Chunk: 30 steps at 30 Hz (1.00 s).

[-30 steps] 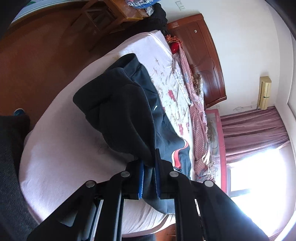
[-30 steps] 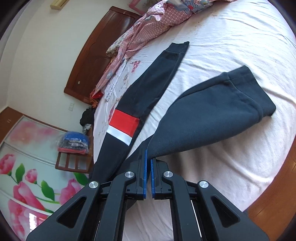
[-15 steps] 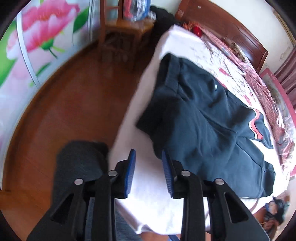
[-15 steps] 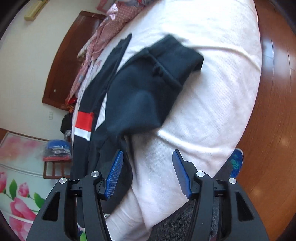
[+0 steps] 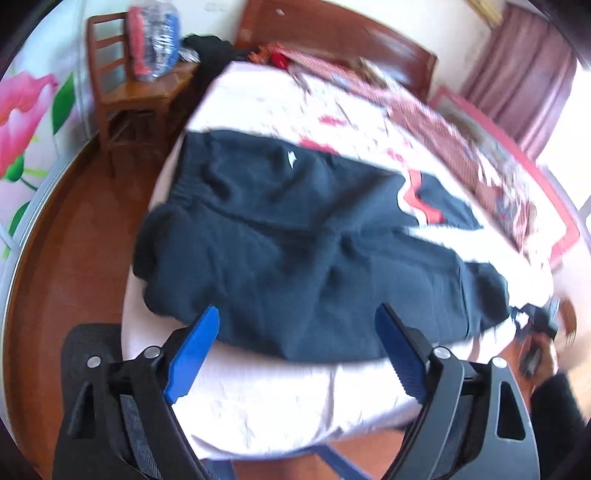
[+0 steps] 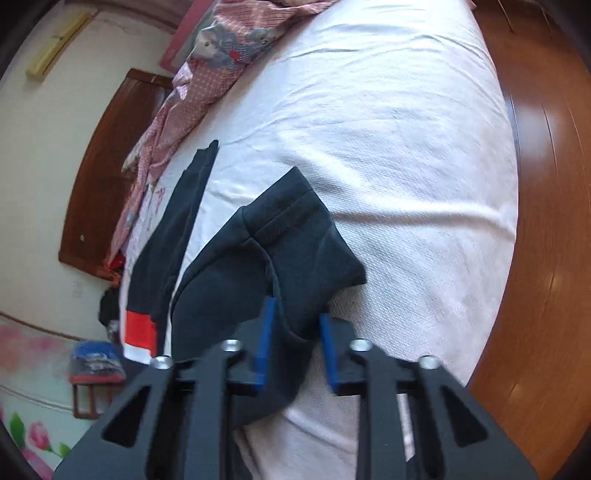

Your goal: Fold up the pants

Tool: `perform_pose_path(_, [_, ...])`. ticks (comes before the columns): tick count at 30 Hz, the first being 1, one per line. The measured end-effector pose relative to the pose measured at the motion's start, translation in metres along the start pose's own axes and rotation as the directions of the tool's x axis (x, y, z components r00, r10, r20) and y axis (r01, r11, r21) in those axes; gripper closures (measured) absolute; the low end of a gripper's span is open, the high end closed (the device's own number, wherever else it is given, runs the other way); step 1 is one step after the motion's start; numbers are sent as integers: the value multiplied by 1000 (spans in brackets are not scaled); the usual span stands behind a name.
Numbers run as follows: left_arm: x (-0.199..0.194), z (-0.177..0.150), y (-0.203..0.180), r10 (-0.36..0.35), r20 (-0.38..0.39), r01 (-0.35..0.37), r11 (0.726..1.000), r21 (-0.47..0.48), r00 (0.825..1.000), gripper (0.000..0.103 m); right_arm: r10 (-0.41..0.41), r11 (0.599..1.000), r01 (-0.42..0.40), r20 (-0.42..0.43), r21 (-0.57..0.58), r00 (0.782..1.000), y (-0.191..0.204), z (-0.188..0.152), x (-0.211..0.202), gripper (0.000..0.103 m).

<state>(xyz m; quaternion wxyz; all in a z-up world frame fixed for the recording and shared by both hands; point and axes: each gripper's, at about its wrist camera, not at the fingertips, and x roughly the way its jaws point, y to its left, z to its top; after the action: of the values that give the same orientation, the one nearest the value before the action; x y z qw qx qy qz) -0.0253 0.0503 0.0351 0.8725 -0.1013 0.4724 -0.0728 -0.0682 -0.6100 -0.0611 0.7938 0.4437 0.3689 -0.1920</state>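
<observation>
Dark navy pants (image 5: 295, 240) with a red and white stripe lie spread across the pink bed (image 5: 258, 406). One leg is folded back on itself near the bed's front edge. My left gripper (image 5: 297, 310) hovers over the near edge of the pants. Its jaws are opening wide and hold nothing. In the right wrist view the folded end of the leg (image 6: 288, 258) lies between the blue pads of my right gripper (image 6: 295, 310). Those jaws are closing, and the fabric fills the gap between them. The left wrist view is blurred.
A checked quilt (image 6: 192, 92) is bunched along the far side of the bed by the wooden headboard (image 5: 332, 29). A wooden chair (image 5: 129, 88) with bagged things stands at the bed's corner. Wooden floor (image 6: 546, 221) surrounds the bed. A dark-clothed leg (image 5: 92, 369) is beside my left gripper.
My left gripper let go of the pants, opened wide and rolled; the pants now lie flatter. My right gripper opened, sank to the folded leg end and has narrowed around it.
</observation>
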Motion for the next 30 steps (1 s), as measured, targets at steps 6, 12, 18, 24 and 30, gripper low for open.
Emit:
perform_pose_path(6, [8,1,20,29,-71,-38,992,-122,997,16,-92,979,115,139,-167,986,20,39,-55,95])
perform_pose_path(12, [8,-10,98,118,-97,-148,896,-419,988,16,-240,947,260,121,-189,963,-11,61,-24,99])
perform_pose_path(18, [13,-10,163,198,-152,-248,842,-480,968,12,-523,846,532,128,-41,843,-28,37,-13,45])
perform_pose_path(24, [60,7,204,-40,-172,-65,825,-562,984,8,-386,911,402,149,-93,910,18,-4,-53,45])
perform_pose_path(30, [91,-15,222,-234,-107,59,604,-795,966,15,-209,946,224,90,-235,974,99,-50,-54,45])
